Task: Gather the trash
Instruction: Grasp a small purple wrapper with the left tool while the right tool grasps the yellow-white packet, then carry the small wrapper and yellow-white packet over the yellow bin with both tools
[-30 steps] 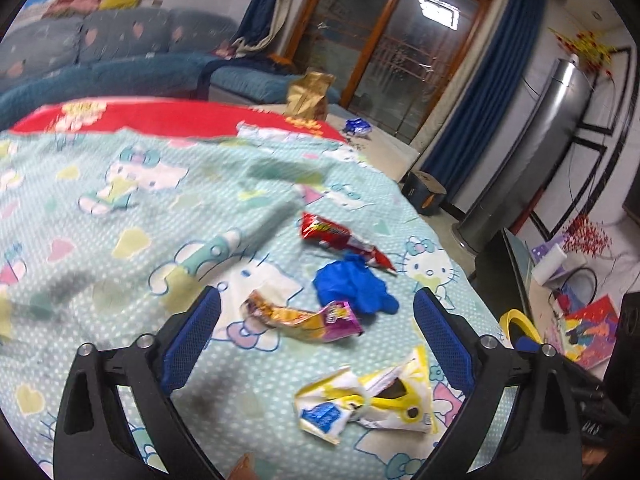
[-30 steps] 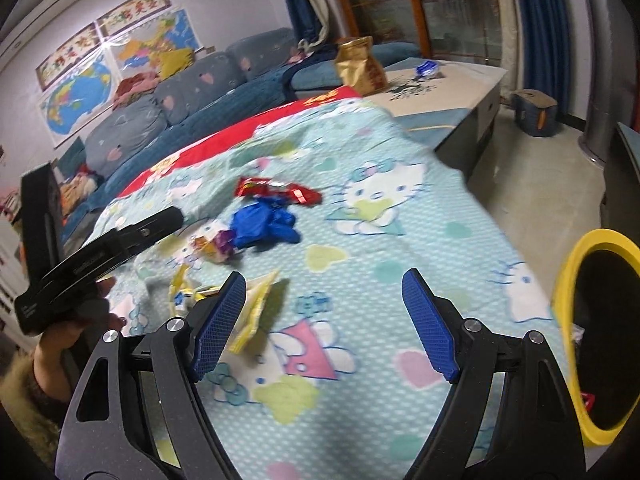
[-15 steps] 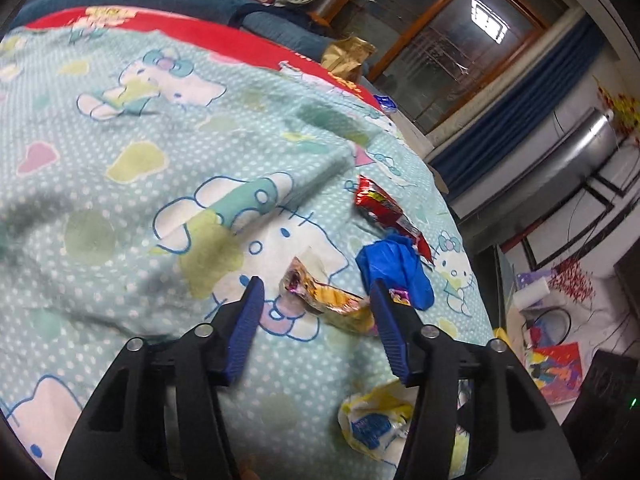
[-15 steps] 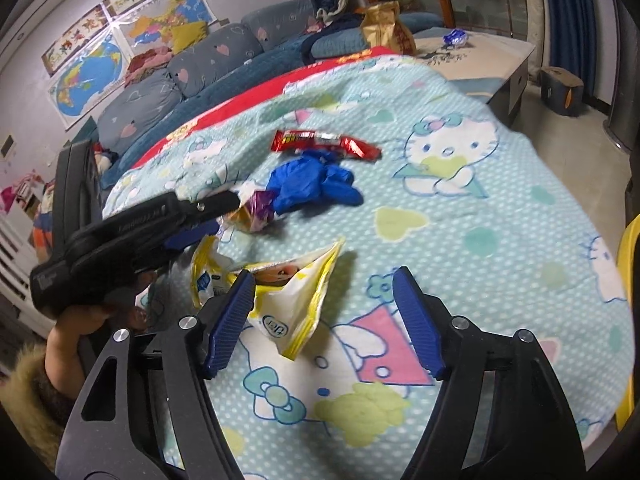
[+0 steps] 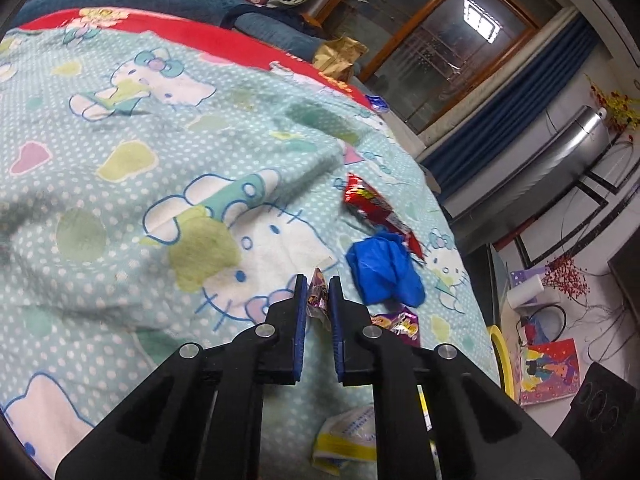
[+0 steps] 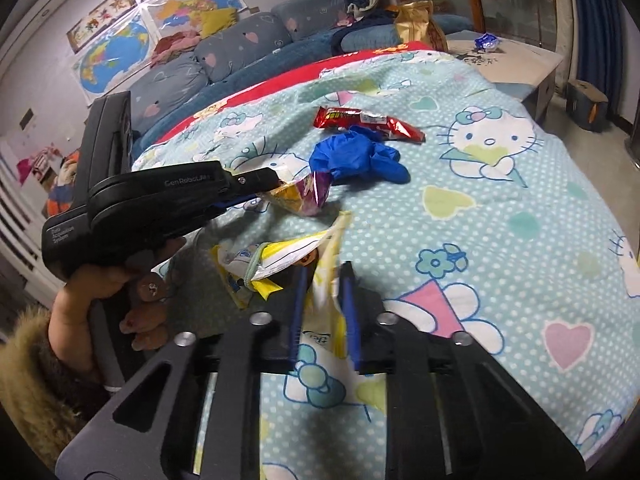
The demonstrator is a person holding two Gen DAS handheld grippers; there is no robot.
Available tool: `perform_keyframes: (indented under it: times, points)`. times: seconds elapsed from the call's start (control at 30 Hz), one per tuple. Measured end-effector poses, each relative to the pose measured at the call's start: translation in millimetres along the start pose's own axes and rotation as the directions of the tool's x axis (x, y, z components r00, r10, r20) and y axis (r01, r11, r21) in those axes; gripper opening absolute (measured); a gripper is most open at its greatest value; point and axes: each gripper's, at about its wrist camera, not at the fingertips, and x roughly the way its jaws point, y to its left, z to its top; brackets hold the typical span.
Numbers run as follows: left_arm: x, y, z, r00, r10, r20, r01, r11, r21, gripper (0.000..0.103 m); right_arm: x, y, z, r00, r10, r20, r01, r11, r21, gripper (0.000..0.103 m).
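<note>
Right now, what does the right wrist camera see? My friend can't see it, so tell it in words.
The right gripper is closing on a yellow and white wrapper on a cartoon-cat blanket. To its left, the left gripper pinches a purple and gold wrapper. A blue glove and red wrapper lie beyond.

You get dim indoor light, the ceiling lamp mirrored in the window (image 5: 482, 20); fisheye bending darkens the corners, and the bedspread (image 5: 120, 208) blurs at left.
</note>
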Motion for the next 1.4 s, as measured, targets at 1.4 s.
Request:
perform_keyframes:
  times: [1.4]
  points:
    - [-25,-147,-31,0.98,-0.198,-0.021,0.195,0.931,0.308,0.009,-134,-129,-3,0.916,-0.358,0.182,0.313,0.921,0.233,0.006]
